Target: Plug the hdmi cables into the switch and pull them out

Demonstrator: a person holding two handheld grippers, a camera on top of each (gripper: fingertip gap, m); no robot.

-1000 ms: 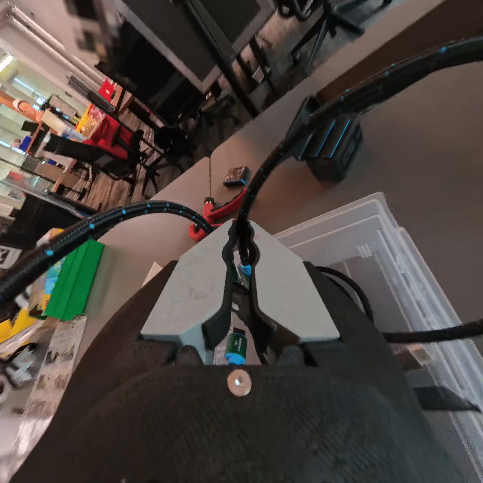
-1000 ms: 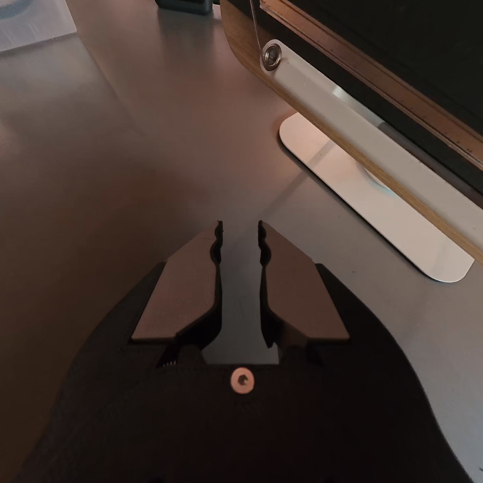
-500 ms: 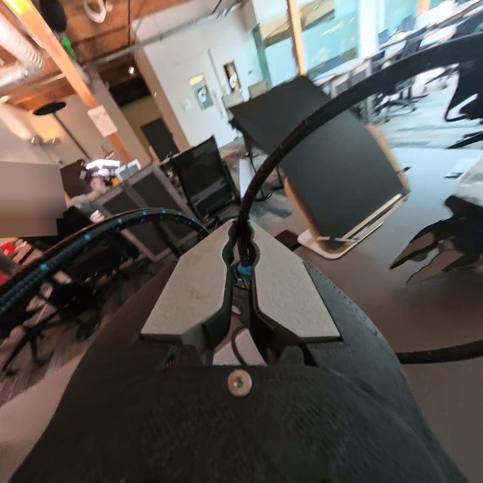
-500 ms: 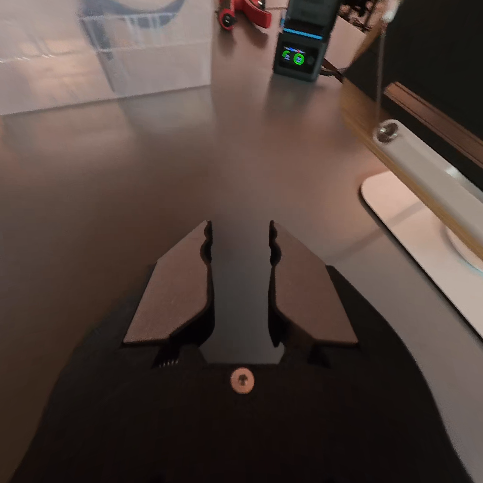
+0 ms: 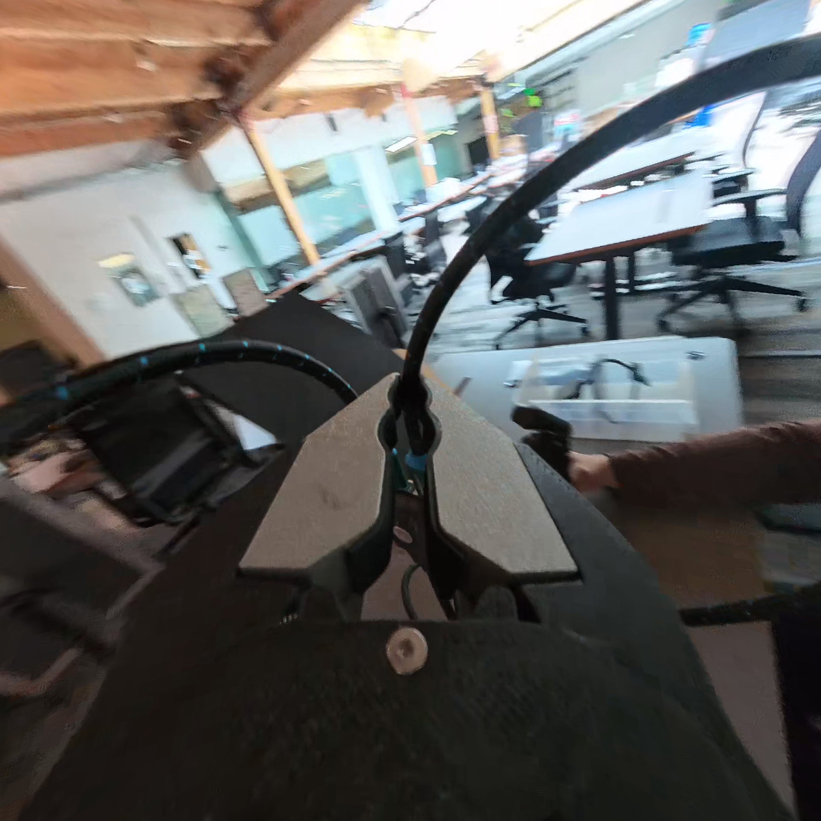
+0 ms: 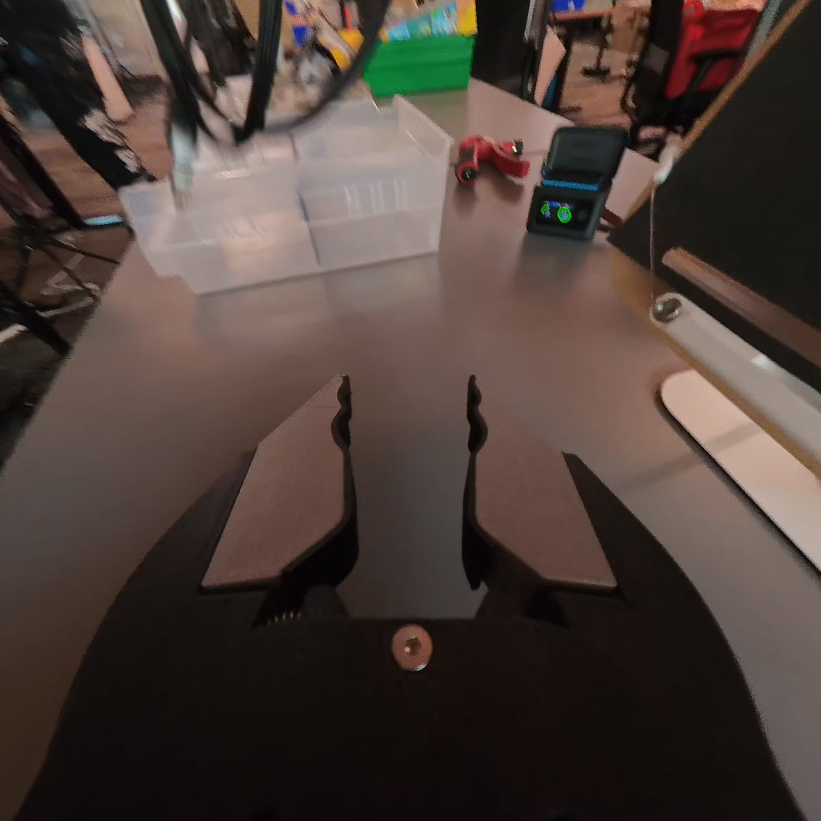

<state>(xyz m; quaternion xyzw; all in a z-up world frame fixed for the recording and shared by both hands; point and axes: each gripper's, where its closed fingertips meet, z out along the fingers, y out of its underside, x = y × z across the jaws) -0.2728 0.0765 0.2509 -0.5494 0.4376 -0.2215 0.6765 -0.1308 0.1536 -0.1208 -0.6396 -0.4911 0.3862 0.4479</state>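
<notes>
At the centre of the left wrist view, the left gripper [image 5: 411, 413] keeps its jaws clenched on the braided black HDMI cable [image 5: 448, 284], which arcs up toward the upper right of the frame, with a second loop curling off to the left. The big change: a second ago this camera looked down on the desk and the clear plastic bin; now it has swung up to face the open office, so the cable is being carried high and away from the bin. A sleeved arm [image 5: 711, 462] reaches in from the right edge. Over in the right wrist view, the right gripper [image 6: 408, 391] has released wider, nothing between its jaws, and has tilted up from the bare desk [image 6: 400, 320] to show the clear plastic bins [image 6: 311, 209], a red clamp [image 6: 491, 162] and a small black device with a lit screen [image 6: 573, 186] across the upper frame. No switch shows in either view, so plugging looks some way off; the free gripper seems ready to take the cable's plug.
</notes>
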